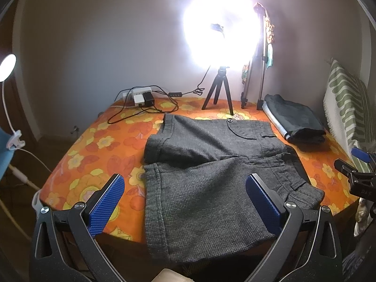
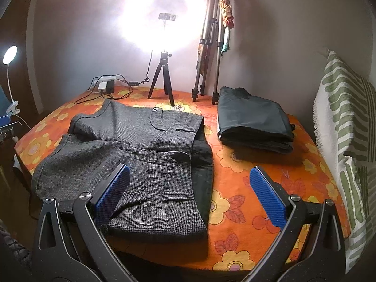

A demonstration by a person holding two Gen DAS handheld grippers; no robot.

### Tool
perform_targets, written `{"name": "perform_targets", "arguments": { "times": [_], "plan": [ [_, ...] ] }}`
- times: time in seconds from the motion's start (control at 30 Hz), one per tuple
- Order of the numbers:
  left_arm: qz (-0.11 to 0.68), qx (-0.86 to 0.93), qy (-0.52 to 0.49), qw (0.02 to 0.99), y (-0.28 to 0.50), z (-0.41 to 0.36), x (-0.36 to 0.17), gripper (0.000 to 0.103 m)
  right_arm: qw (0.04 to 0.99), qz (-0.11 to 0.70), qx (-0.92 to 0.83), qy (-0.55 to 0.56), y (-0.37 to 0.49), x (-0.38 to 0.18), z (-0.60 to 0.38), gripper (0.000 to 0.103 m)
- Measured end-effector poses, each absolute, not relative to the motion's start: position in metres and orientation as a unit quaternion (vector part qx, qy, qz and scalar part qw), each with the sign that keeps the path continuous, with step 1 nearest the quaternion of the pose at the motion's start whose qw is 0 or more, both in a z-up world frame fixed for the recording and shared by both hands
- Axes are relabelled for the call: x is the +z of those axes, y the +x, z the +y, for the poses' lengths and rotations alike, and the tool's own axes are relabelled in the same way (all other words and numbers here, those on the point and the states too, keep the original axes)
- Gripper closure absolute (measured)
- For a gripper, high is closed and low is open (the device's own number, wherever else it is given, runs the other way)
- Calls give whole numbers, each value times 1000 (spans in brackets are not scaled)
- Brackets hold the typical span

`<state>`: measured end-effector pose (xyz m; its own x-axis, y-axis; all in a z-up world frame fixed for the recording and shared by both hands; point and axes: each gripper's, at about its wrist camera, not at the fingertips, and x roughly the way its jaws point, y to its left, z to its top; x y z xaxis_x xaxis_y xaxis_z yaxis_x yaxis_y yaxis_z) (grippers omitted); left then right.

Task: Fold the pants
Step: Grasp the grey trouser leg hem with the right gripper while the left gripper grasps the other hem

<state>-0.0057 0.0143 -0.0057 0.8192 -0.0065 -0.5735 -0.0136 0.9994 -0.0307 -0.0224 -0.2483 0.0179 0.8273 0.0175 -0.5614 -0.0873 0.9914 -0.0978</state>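
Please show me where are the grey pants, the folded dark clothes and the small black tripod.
grey pants [image 2: 150,164]: right wrist view, middle of the fabric.
folded dark clothes [image 2: 253,119]: right wrist view, top of the stack.
small black tripod [image 1: 217,89]: left wrist view, where the legs join.

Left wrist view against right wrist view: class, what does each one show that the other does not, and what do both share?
Only the left wrist view shows the right gripper at its edge and the near leg hem of the grey shorts hanging over the bed's front. Only the right wrist view shows the shorts' dark lining along the waist side. Both show the shorts laid open on the orange floral sheet, the folded dark pants, the small tripod, and open blue fingers.
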Motion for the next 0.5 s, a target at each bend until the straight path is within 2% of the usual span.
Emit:
{"name": "perform_targets", "arguments": {
  "times": [0.23,0.4,0.5],
  "plan": [
    [322,2,-27,946,-3,28,-18,1,948,302,65,-73,-22,11,-241,0],
    [345,-6,-23,938,-5,34,-33,1,935,317,122,-103,-29,-1,-228,11],
    [355,-11,-15,935,-7,36,-41,1,923,323,170,-124,-38,-9,-216,12]
  ]
}}
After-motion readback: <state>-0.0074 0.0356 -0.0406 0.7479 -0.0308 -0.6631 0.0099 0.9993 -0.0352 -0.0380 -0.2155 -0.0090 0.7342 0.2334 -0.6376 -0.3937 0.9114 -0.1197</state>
